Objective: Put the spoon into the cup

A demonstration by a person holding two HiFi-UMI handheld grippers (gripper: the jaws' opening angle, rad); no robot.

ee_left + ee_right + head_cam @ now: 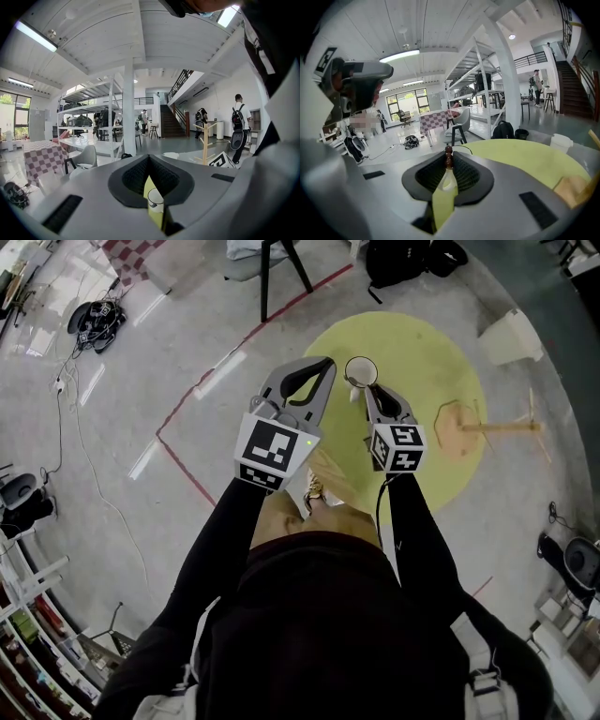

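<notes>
From above, the person's two arms reach out over a round yellow tabletop. A white cup stands upright on it, just past the tip of the right claw. The left claw hangs beside it, its tips pressed together with nothing in them. The head view hardly shows the spoon. You have to look along the right claw's own jaws, where they pinch narrowly on it near its dark, beaded brown end. That end pokes out past the tips, and a pale part runs back down the slot between the jaws. That same view shows the yellow surface spreading away to the right but no cup at all. The left gripper view gives the opposite: no spoon, but the cup's white rim shows down through the slit behind its closed tips, against a strip of yellow. A wooden stand lies well off to the right on the tabletop's edge.
</notes>
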